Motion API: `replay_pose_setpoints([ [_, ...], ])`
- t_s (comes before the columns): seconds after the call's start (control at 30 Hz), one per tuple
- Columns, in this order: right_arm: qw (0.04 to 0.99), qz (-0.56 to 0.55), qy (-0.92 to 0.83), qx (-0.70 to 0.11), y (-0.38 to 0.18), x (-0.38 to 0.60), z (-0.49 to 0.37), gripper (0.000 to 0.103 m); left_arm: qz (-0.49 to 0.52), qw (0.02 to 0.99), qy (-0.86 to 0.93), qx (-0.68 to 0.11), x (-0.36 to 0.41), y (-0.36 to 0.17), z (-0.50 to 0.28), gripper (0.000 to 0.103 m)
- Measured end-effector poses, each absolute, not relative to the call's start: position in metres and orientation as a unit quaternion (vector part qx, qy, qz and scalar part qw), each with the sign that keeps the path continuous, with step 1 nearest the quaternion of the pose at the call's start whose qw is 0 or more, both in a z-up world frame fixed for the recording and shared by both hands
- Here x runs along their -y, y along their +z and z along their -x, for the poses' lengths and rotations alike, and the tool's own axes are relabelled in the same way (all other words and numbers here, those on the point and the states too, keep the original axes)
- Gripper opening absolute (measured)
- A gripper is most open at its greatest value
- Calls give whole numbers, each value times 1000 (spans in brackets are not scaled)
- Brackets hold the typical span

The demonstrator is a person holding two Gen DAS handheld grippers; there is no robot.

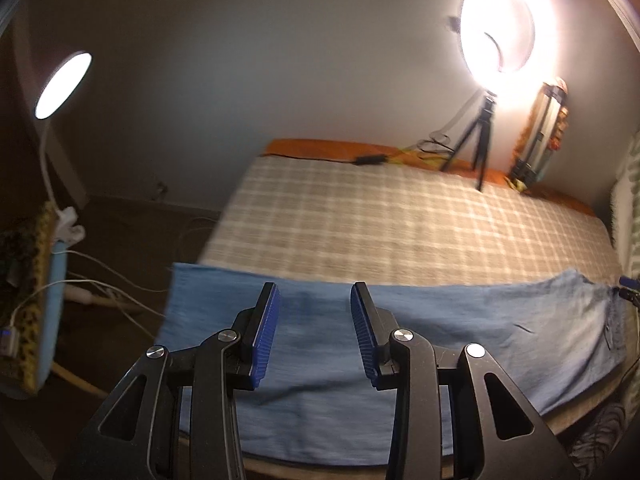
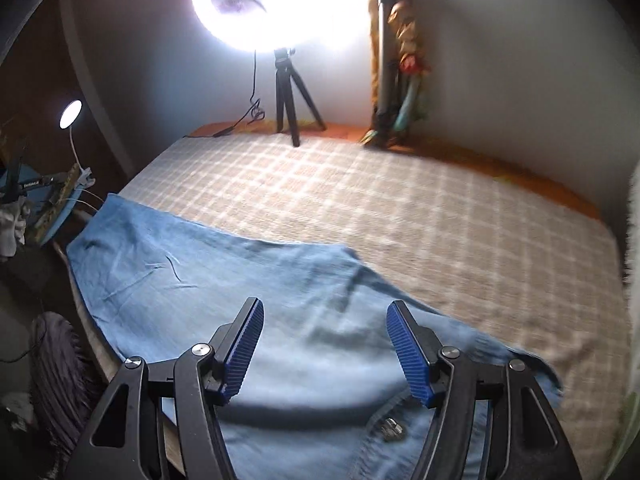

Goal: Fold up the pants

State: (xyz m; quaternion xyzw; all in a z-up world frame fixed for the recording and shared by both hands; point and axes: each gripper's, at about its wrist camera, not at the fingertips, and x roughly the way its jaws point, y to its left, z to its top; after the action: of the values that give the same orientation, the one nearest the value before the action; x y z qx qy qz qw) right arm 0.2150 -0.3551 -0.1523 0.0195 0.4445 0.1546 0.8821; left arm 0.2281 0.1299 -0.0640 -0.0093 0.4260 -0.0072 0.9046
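Note:
Light blue denim pants lie along the near edge of a bed with a beige checked cover. My left gripper is open and empty above the leg end, whose cuff hangs past the bed's left edge. In the right wrist view the pants stretch away to the left, with the waist and a metal button close below. My right gripper is open and empty above the waist end. Its blue tip shows at the right edge of the left wrist view.
A lit ring light on a black tripod stands at the bed's far edge, with a black cable beside it. A desk lamp, white cables and clutter lie left of the bed. A dark shaggy thing lies by the near edge.

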Motion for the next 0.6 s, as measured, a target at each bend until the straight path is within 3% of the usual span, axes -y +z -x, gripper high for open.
replay_pose_setpoints([
  [0.43, 818, -112, 163, -541, -250, 376, -333, 69, 45, 888, 52, -454, -191, -108, -220, 36],
  [0.47, 821, -111, 177, -532, -249, 372, -332, 66, 50, 884, 53, -462, -192, -120, -219, 36],
  [0.5, 814, -120, 198, -533, -249, 369, -330, 56, 52, 881, 52, -468, -192, -129, -219, 36],
  [0.53, 808, -127, 216, -534, -249, 363, -328, 24, 54, 876, 51, -476, -191, -141, -220, 36],
  [0.6, 822, -77, 216, -521, -239, 348, -316, 17, 63, 868, 45, -490, -188, -162, -223, 36],
])
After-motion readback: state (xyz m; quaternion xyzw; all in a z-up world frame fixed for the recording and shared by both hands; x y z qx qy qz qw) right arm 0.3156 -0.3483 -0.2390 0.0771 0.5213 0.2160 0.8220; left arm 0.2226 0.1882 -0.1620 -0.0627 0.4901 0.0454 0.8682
